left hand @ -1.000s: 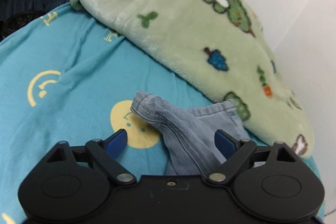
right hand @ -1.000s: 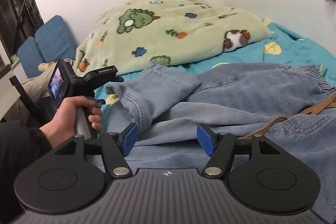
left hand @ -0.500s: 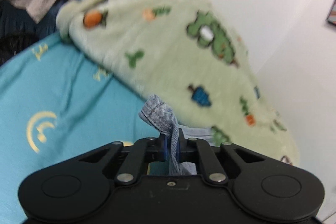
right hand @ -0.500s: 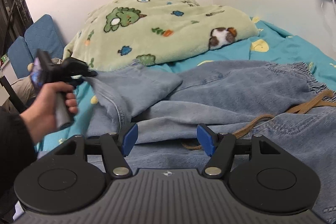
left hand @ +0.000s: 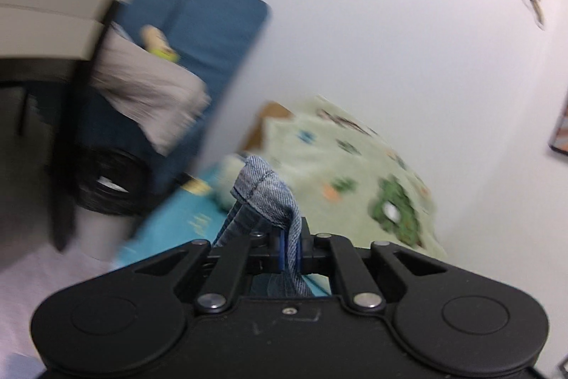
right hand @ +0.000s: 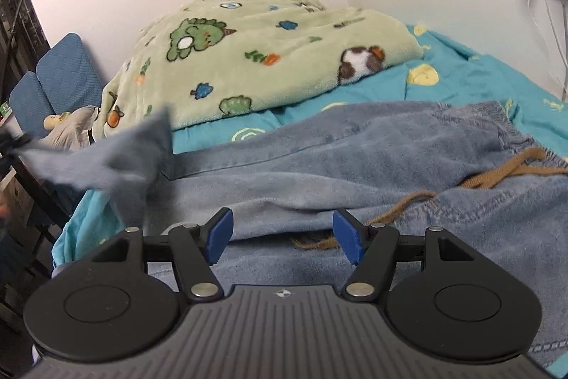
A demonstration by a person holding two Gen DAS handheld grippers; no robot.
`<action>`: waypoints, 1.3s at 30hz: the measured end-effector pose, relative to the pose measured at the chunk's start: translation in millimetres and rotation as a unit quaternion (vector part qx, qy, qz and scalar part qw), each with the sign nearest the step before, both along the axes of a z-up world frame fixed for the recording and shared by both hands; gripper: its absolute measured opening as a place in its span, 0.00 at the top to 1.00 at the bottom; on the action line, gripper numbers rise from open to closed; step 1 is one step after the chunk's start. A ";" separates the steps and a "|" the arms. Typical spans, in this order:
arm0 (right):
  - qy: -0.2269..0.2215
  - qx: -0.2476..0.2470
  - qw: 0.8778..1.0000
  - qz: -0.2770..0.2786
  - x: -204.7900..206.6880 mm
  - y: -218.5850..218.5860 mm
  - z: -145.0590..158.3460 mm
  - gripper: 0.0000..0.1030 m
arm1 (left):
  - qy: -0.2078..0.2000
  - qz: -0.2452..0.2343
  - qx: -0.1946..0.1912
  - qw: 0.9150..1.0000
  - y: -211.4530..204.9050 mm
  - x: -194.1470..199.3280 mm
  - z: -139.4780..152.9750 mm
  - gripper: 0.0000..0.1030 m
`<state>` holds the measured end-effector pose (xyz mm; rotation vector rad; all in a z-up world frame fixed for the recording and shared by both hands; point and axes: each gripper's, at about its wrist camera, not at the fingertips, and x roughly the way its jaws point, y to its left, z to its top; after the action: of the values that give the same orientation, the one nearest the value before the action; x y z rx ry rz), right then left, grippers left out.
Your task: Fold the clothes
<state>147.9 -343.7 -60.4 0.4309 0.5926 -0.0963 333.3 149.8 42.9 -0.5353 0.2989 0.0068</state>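
The left gripper (left hand: 291, 249) pinches the stitched hem of one leg of the faded blue denim trousers (right hand: 355, 158), its blue pads pressed together on the cloth and the hem end standing up above them. The right gripper (right hand: 282, 237) hangs with jaws spread and empty just above the trouser body near the brown drawstring (right hand: 504, 178). The trousers sprawl across the turquoise bedsheet with yellow smiley prints (right hand: 461, 77), in front of the pale green fleece blanket with cartoon animals (right hand: 255, 52); the held leg stretches out, blurred, toward the left edge of the right wrist view. The step looks like drawing this leg straight. Doing it well probably means a firm grip, an even pull along the leg's length, and the right gripper steadying the waistband so the body does not drag.
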 end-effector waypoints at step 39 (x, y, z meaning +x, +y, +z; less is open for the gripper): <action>0.008 -0.002 1.000 0.015 -11.2 7.4 7.1 0.36 | 0.186 0.006 -0.037 0.982 76.6 -154.8 -65.0 0.56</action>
<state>136.7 -336.3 -53.3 0.4175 0.6138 -0.0713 178.5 226.4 -22.1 -0.6099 0.6636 0.1097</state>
